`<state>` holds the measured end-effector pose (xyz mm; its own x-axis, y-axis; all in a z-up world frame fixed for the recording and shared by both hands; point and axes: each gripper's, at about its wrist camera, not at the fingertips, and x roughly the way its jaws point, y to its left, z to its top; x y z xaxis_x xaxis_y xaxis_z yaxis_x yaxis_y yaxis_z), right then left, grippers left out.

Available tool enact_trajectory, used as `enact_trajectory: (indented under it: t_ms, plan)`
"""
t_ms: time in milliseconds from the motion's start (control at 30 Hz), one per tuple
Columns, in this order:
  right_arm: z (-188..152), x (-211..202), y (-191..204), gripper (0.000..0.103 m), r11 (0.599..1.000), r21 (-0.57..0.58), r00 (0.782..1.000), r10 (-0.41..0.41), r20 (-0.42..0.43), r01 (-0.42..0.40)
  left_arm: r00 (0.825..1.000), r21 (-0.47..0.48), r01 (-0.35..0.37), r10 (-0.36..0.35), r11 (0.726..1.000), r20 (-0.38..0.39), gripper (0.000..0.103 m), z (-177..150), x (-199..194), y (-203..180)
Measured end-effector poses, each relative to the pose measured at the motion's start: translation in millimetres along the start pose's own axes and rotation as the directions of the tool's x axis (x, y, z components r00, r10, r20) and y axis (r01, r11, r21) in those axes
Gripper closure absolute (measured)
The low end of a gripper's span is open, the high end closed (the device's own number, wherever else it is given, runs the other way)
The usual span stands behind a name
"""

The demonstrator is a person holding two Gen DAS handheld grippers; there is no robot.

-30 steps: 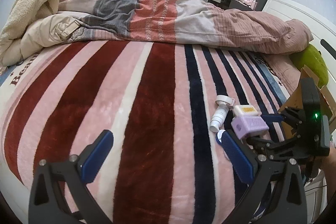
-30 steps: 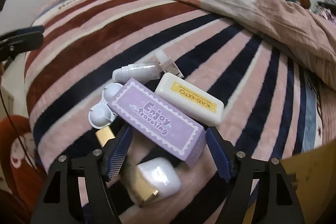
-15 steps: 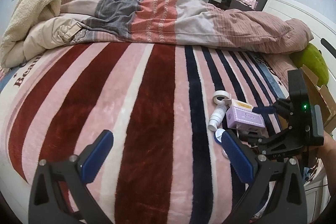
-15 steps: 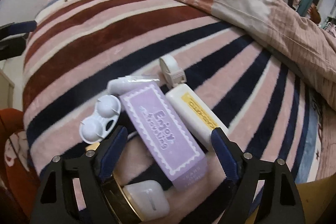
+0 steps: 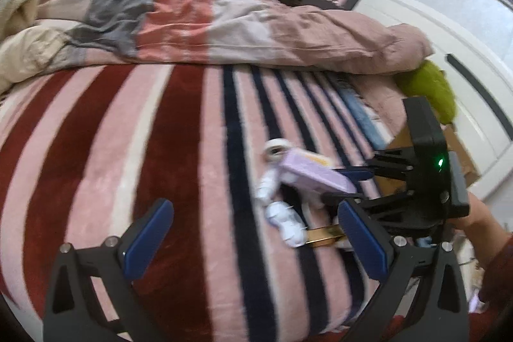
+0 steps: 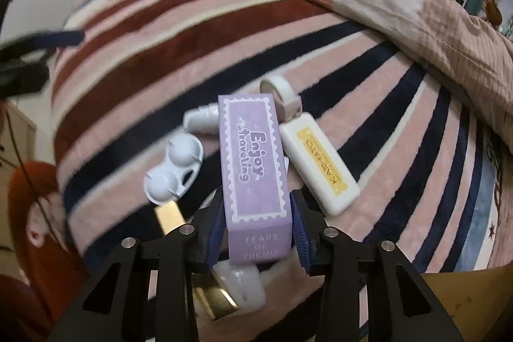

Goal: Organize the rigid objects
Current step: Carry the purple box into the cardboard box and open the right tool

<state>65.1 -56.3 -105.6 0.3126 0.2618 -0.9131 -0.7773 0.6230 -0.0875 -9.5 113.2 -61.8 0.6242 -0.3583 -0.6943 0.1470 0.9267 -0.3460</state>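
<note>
Right tongs [image 6: 255, 226] grip the purple box [image 6: 253, 156] by its long sides above the bed [image 6: 160, 53] — light, stiff cardboard, probably crushable — left tongs [image 5: 253, 239] gape empty.

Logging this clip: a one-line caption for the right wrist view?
Right gripper clamps the purple box among small white toiletries on the striped blanket.

Soft, even indoor light, no hard shadows. Both views bend strongly at the dark round edges. Motion blur smears everything around the purple box [image 5: 315, 173], less so from the right wrist.
</note>
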Motion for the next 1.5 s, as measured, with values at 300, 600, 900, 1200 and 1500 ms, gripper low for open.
enact_trajectory:
  t_ms: [300, 600, 900, 1200, 1500]
  plan:
    - [16.0, -58.9, 26.6, 0.073, 0.997, -0.079, 0.995, 0.011, 0.103, -0.003, 0.989, -0.001, 0.146, -0.146, 0.989, -0.038, 0.001, 34.4, 5.9, -26.3]
    - [-4.5, -148.0, 5.4, 0.073, 0.999, -0.018, 0.955, -0.037, 0.294, 0.044, 0.941, 0.035, 0.333, -0.330, 0.942, -0.075, 0.026, 84.7, 14.2, -106.7]
    - [-79.5, -207.8, -71.6, 0.073, 0.972, 0.196, 0.916, -0.195, 0.350, 0.132, 0.891, 0.118, 0.434, -0.407, 0.893, -0.200, 0.046, 116.9, 68.2, -228.3]
    - [-130.0, -196.7, -126.4, 0.072, 0.942, 0.307, 0.942, -0.221, 0.251, 0.139, 0.871, 0.149, 0.402, -0.326, 0.904, -0.367, 0.046, 114.0, 135.3, -288.2]
    - [-139.1, -182.6, -133.3, 0.062, 0.933, 0.329, 0.951, -0.225, 0.211, 0.147, 0.920, 0.223, 0.305, -0.225, 0.926, -0.322, 0.022, 109.5, 117.0, -286.3]
